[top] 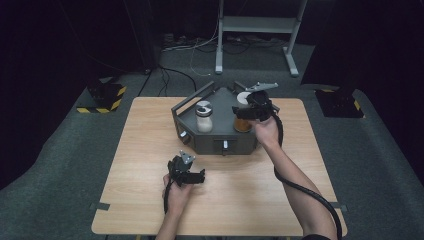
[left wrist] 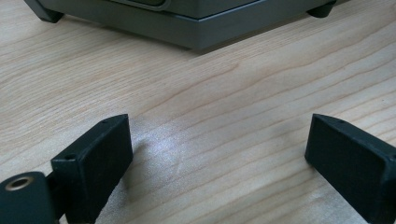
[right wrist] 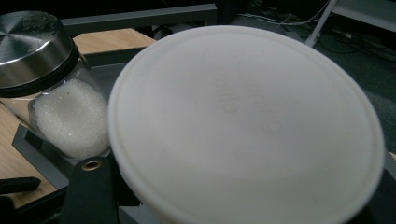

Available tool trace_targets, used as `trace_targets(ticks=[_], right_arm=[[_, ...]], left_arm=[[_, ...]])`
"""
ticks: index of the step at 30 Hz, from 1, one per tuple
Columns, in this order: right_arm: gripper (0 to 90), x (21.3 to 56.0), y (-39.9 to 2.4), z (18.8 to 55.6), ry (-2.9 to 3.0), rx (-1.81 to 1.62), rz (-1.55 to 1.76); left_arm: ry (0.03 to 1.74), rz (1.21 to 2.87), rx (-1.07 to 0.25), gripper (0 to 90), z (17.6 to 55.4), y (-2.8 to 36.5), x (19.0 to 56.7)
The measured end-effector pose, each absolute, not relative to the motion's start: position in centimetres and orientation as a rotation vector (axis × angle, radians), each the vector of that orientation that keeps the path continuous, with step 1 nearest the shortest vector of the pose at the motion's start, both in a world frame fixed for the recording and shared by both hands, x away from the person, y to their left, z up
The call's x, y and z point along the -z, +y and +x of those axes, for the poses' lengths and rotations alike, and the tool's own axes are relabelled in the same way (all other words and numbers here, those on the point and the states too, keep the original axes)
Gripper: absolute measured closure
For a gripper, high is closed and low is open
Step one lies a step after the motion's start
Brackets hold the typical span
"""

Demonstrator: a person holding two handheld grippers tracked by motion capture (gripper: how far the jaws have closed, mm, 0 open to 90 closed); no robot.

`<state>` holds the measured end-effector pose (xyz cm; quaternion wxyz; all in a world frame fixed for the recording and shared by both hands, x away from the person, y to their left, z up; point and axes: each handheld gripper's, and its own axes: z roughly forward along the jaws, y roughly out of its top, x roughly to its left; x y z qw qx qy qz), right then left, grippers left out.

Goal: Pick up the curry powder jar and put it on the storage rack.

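A grey tray [top: 212, 141] with raised rails stands at the table's far middle. In it an amber jar [top: 242, 125] with a white lid [right wrist: 243, 116] sits at the right, and my right gripper [top: 248, 111] is shut on it just under the lid, jaws on either side. A glass jar of white granules [top: 204, 119] with a metal lid stands at the tray's left, also seen in the right gripper view [right wrist: 65, 116]. My left gripper [top: 196, 176] is low over the bare table in front of the tray, open [left wrist: 219, 140], with nothing between its fingers.
The wooden table [top: 280, 180] has bare room in front of and beside the tray, whose front wall [left wrist: 187, 32] lies just ahead of the left gripper. Black-and-yellow striped blocks [top: 106, 97] and a white stand [top: 257, 30] sit on the floor behind.
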<state>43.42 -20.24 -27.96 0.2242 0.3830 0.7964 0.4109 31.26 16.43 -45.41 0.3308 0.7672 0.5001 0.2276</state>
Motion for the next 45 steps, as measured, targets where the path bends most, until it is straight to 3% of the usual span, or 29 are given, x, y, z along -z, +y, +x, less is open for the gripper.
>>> trace_targets(ticks=[34,45], right_arm=[[33.6,27.97,-20.63,43.30,2.216,-1.134,1.049],[14.0,28.09,-20.96,43.36,2.219,-1.150,1.057]], left_arm=[[1.308,2.006,-0.595,7.4,31.26,16.43,45.41],[1.306,2.010,-0.596,7.4,31.27,16.44,45.38]])
